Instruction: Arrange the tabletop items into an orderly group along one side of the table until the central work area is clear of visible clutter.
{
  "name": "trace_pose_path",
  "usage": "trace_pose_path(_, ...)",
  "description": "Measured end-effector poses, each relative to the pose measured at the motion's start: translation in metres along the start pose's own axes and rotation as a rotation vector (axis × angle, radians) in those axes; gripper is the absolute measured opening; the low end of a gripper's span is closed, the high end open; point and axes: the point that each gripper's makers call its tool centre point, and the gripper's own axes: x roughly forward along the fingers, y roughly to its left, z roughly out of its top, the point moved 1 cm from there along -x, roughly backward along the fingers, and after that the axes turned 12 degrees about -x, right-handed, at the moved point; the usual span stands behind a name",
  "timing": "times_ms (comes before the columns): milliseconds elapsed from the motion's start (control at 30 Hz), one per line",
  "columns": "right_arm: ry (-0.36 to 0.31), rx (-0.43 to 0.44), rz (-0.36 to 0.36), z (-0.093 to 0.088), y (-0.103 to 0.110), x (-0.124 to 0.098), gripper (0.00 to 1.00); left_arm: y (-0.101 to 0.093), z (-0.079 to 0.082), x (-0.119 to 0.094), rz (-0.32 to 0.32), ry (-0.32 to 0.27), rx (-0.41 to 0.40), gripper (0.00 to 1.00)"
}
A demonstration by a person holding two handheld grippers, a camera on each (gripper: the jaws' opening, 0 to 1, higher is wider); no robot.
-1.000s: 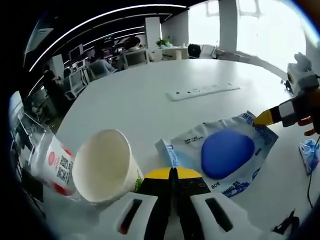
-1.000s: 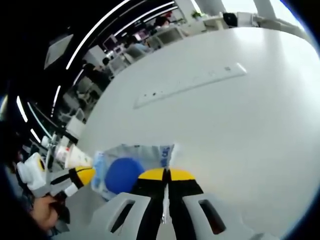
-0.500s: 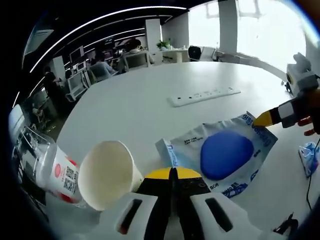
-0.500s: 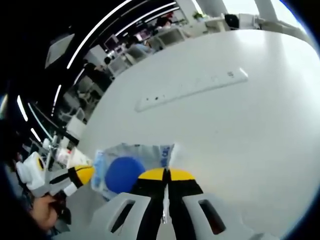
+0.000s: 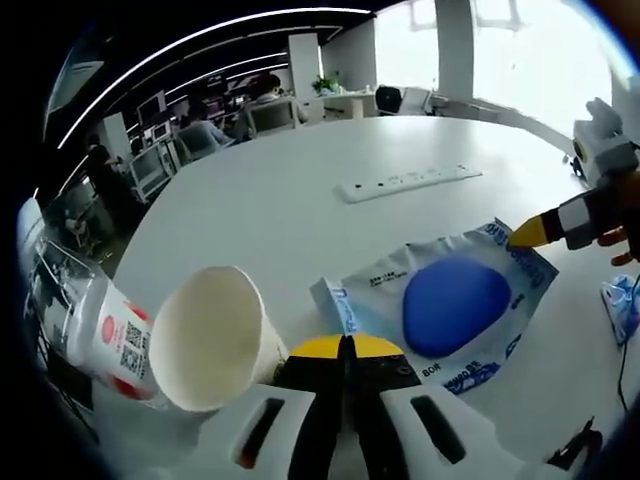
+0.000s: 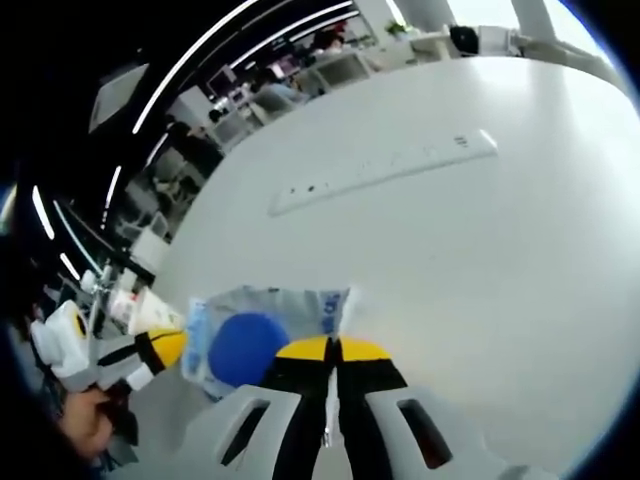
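My left gripper (image 5: 345,345) has its yellow-tipped jaws together, pinching one corner of the clear pouch with a blue disc (image 5: 450,310). My right gripper (image 6: 333,347) has its jaws together too, clamped on the opposite corner of the same pouch (image 6: 262,335); in the left gripper view its yellow tip (image 5: 532,233) meets the pouch's far corner. The pouch spans between the two grippers over the white table (image 5: 280,200).

Left gripper view: a white paper cup (image 5: 212,335) lies on its side, mouth toward me, just beside my jaws and near the pouch's edge. Touching its far side is a white bottle with a red label (image 5: 112,338), also on its side, near the table's edge. A small blue-and-clear wrapper (image 5: 625,305) lies beyond the pouch's other side. A white power strip (image 5: 408,182) lies well apart, across open tabletop.

Right gripper view: the left gripper (image 6: 160,350) enters held by a hand (image 6: 85,420), the bottle (image 6: 145,310) just behind it. The power strip (image 6: 385,170) crosses broad bare table (image 6: 500,260), which gives open room on that side.
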Motion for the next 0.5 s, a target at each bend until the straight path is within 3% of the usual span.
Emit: trace_pose_path(500, -0.034, -0.073, -0.01, 0.0044, -0.0072, 0.0007, 0.01, -0.0012, 0.0006, -0.0015, -0.002, -0.006, -0.014, 0.02)
